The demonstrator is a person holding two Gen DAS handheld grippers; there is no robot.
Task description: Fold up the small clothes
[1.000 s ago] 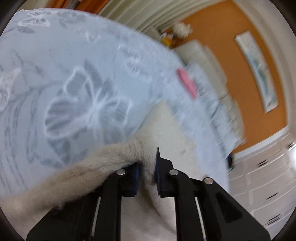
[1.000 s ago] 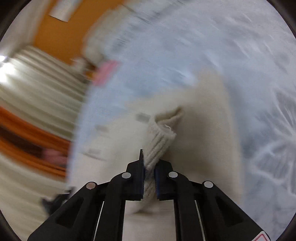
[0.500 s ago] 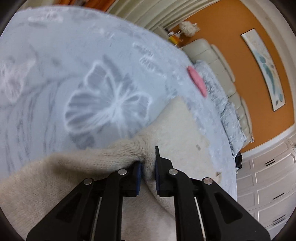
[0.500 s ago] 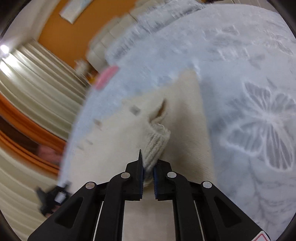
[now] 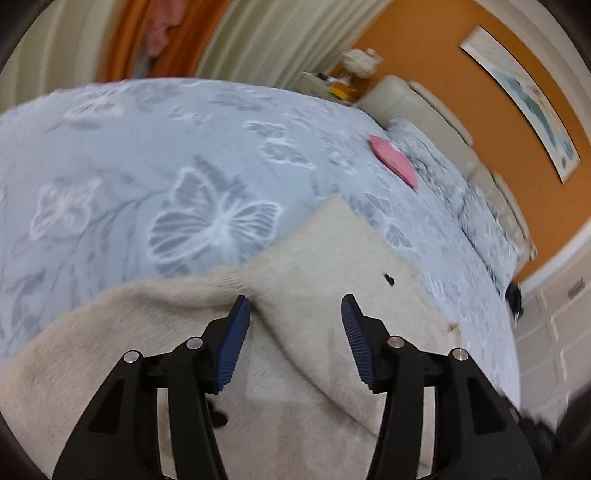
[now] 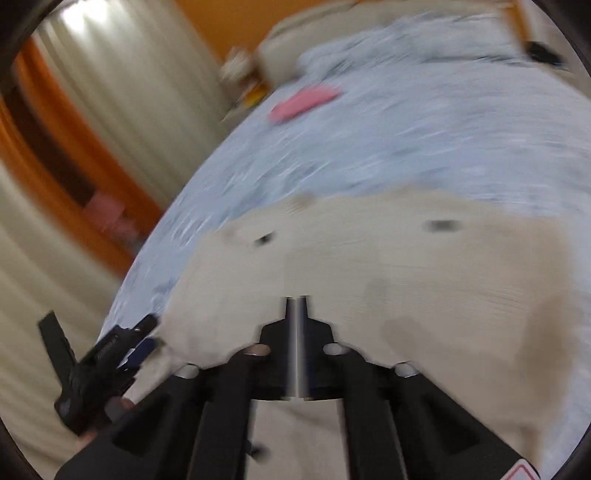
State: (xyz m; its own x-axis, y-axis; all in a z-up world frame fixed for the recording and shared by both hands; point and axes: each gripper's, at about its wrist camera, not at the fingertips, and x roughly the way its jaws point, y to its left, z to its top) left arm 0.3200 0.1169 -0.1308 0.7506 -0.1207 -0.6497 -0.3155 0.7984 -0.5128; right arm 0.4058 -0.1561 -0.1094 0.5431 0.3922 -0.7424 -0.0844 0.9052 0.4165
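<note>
Under my grippers: sweater (image 5: 314, 273) spread on bedspread (image 5: 140, 147)
Beyond sweater: small folded cloth (image 5: 393, 160) on bedspread, well apart
Behind cloth: headboard (image 5: 417, 99)
Left of bed: curtains (image 5: 280, 33)

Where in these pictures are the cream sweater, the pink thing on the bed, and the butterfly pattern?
Sweater (image 5: 332, 258): left wrist view, on its upper flat panel.
Pink thing (image 5: 393, 160): left wrist view, at its middle, lying on the bedspread.
Butterfly (image 5: 214, 225): left wrist view, on its body between the wings.
</note>
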